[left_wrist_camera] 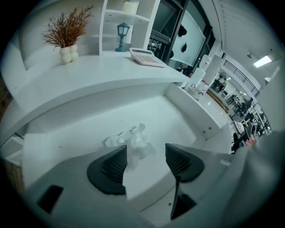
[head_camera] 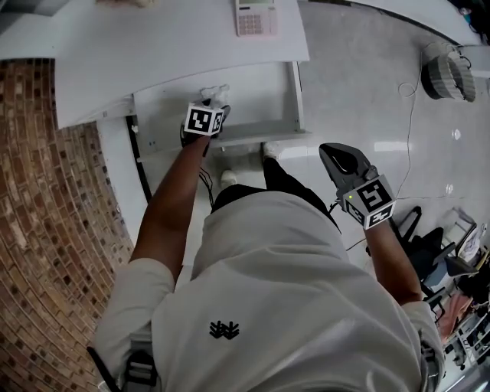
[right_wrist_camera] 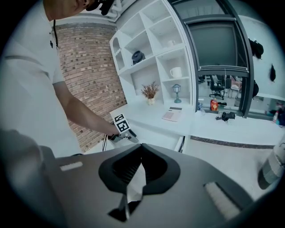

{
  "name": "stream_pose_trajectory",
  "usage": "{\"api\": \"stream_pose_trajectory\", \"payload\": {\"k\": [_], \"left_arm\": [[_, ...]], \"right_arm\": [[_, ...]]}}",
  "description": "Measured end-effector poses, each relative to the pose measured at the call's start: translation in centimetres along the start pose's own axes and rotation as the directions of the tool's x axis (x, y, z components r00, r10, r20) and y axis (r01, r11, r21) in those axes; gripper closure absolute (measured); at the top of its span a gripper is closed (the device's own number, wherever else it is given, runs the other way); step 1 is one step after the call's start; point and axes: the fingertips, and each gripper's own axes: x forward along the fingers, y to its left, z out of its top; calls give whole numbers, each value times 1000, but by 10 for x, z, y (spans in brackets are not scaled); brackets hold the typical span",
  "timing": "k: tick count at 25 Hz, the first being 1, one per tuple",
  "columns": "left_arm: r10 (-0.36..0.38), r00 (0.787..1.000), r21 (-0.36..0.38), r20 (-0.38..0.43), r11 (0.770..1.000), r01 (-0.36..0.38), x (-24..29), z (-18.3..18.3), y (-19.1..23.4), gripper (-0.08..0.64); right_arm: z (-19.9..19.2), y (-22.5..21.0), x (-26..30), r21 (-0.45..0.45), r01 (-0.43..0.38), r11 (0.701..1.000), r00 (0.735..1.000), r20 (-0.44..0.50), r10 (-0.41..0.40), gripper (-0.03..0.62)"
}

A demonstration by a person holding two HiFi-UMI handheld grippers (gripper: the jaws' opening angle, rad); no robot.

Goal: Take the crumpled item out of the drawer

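Note:
A crumpled white paper (left_wrist_camera: 132, 139) lies on the floor of the open white drawer (left_wrist_camera: 80, 129) under the desk top. My left gripper (left_wrist_camera: 144, 162) hangs just over it, jaws wide open. The paper sits at the tip of the left pad (left_wrist_camera: 112, 167) and reaches partly into the gap; neither pad presses on it. In the head view the left gripper (head_camera: 210, 106) is inside the drawer (head_camera: 260, 96), and the paper (head_camera: 217, 93) shows just beyond its marker cube. My right gripper (head_camera: 342, 158) (right_wrist_camera: 141, 149) is held away over the floor, shut and empty.
A calculator (head_camera: 256, 17) (left_wrist_camera: 146, 57), a vase of dried twigs (left_wrist_camera: 67, 44) and a small lantern (left_wrist_camera: 123, 35) stand on the desk top. The drawer's right wall (head_camera: 295, 96) is close by. A brick wall (head_camera: 46, 230) is at left; a grey bin (head_camera: 448, 73) is on the floor.

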Motion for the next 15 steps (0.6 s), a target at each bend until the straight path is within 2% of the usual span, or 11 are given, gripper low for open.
{"api": "stream_pose_trajectory", "payload": {"k": [5, 9, 12, 15], "left_arm": [[67, 996, -40, -50, 997, -69, 25, -3, 17, 273], [67, 993, -82, -93, 994, -75, 38, -7, 19, 270], [88, 989, -108, -121, 989, -102, 47, -10, 25, 320], [132, 983, -93, -130, 985, -144, 46, -10, 31, 409]], "right_arm": [[-4, -24, 3, 18, -19, 1000, 1000, -20, 20, 578], [-6, -41, 5, 32, -26, 999, 999, -34, 27, 579], [-7, -52, 6, 40, -28, 999, 999, -40, 30, 579], [-4, -58, 8, 40, -32, 999, 999, -41, 34, 580]]}}
